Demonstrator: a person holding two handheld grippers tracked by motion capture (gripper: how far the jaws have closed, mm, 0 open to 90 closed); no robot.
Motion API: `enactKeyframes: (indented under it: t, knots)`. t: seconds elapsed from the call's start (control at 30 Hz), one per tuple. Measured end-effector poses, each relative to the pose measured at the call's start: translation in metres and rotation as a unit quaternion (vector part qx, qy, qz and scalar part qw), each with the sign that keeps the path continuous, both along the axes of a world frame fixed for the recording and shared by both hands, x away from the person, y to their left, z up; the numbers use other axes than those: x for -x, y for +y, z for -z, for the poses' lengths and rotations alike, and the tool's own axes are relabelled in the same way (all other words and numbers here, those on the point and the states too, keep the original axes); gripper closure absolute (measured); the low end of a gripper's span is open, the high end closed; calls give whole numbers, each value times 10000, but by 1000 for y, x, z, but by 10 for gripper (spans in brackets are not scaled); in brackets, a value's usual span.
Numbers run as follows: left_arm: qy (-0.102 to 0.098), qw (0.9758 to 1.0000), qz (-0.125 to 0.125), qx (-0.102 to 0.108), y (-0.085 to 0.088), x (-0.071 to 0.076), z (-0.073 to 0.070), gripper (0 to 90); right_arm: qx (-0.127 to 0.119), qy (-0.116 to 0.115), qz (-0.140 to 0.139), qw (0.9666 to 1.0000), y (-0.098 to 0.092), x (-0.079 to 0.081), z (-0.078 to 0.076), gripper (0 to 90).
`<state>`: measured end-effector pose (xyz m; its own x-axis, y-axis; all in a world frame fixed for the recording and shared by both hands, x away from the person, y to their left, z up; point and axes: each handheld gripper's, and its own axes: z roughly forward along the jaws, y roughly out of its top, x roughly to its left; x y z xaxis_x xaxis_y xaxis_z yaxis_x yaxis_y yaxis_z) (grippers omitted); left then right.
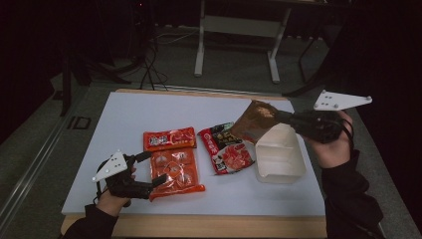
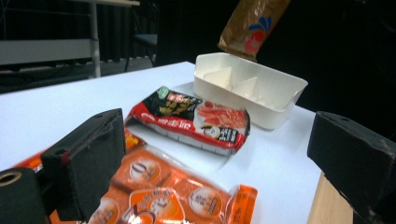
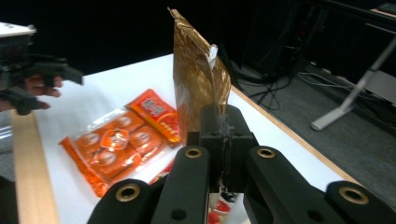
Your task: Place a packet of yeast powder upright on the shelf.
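Count of things on and over the white table [image 1: 149, 107]

Four snack packets: two orange plastic ones [image 1: 169, 139] [image 1: 175, 174], one red-and-black [image 1: 226, 148], one brown foil [image 1: 254, 120]. One cream plastic divided box [image 1: 278, 155]. Two black grippers [image 1: 144, 172] [image 1: 283, 118].

The room is dark, and the light falls mostly on the table [image 1: 149, 107], which has a white top with a wooden edge. The floor [image 1: 234, 74] is grey. Behind the table stands a light metal frame [image 1: 201, 45] with 2 legs, and black cables [image 1: 149, 69] lie on the floor near it. The far background is almost black.
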<state>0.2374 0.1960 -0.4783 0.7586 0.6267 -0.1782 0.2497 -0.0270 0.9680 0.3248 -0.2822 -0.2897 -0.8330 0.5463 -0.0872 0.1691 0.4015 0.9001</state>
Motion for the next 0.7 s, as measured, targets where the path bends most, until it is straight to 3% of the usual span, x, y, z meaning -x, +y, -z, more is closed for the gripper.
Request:
enactKeyframes:
  t: [0.23,0.37,0.7]
  knots:
    - [131,9998,-149,-20,7,1,15,49,8,-29,227,9997,-16,-21,-10,895]
    - [159,9997,-184,-44,9,0,18,49,104,-37,204,9997,-22,-35,-12,893]
    - [162,9996,-222,-51,9,-1,23,49,131,45,457,9989,-38,-68,0,892]
